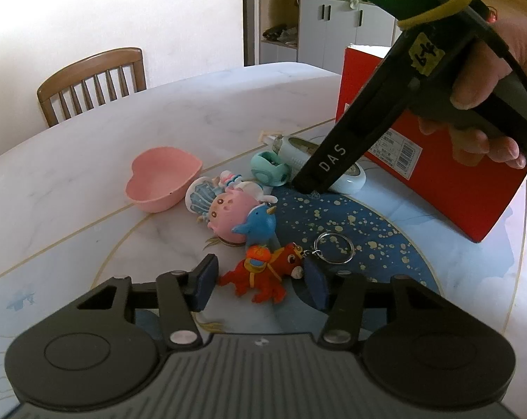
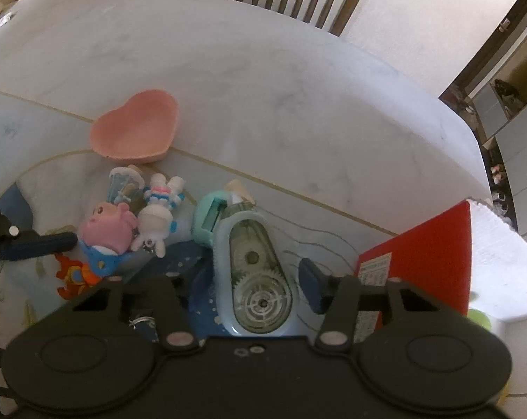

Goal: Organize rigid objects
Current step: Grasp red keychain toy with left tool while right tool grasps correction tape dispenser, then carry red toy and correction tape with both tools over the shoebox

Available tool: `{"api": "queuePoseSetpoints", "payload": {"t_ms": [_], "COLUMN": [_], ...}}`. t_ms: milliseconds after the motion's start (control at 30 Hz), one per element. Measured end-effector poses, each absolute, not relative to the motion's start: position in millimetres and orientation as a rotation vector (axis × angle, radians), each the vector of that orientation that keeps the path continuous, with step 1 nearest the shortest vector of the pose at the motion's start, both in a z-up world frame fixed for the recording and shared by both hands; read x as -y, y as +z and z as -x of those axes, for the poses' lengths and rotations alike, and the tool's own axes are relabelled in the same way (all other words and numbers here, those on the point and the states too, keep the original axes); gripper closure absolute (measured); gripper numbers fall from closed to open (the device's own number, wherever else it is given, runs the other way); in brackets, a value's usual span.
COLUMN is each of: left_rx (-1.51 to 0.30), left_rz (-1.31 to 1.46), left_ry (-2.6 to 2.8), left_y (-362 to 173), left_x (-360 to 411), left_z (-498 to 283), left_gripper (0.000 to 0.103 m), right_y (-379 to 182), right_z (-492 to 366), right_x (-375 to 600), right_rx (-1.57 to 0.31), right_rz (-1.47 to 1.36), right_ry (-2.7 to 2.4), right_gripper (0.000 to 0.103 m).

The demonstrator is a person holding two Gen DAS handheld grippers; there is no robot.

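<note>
A red horse keychain lies on the table between the blue pads of my left gripper. The pads stand close to its tail and muzzle without visibly pressing, and its key ring lies to the right. My right gripper points steeply down over a pale blue correction-tape dispenser. The left pad sits at the dispenser's side, and a thin gap shows at the right pad. In the left wrist view a hand holds that right gripper, whose tips come down on the dispenser.
A pink heart-shaped dish sits behind a cluster of small figures: a pink one, a blue narwhal and a white rabbit. A teal sharpener touches the dispenser. A red box stands at the right. A wooden chair is behind.
</note>
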State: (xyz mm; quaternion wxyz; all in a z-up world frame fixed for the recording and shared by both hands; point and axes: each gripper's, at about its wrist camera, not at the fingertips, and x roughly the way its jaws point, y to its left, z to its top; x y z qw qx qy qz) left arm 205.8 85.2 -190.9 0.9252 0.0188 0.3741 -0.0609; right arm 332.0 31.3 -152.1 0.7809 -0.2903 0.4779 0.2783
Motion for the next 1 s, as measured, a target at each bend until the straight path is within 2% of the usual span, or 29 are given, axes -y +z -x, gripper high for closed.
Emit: {"api": "queuePoseSetpoints", "payload": {"t_ms": [100, 733, 1000], "left_rx": [-0.771, -0.836, -0.813], "left_rz": [-0.038, 0.082, 0.123], "left_ry": [-0.123, -0.104, -0.101], "left_y": [-190, -179, -157], "left_x": [-85, -99, -96], "left_z": [-206, -190, -175], "left_gripper": [0.051, 0.051, 0.051], "right_y": [-152, -108, -81], "right_z": [-327, -274, -255], "right_x": [-30, 18, 39], "right_rx": [-1.023, -1.02, -1.005], "right_rz": [0.632, 0.428, 0.352], "right_ry": [0.593, 0.614, 0.612], "right_gripper": [0.057, 0.058, 0.058]}}
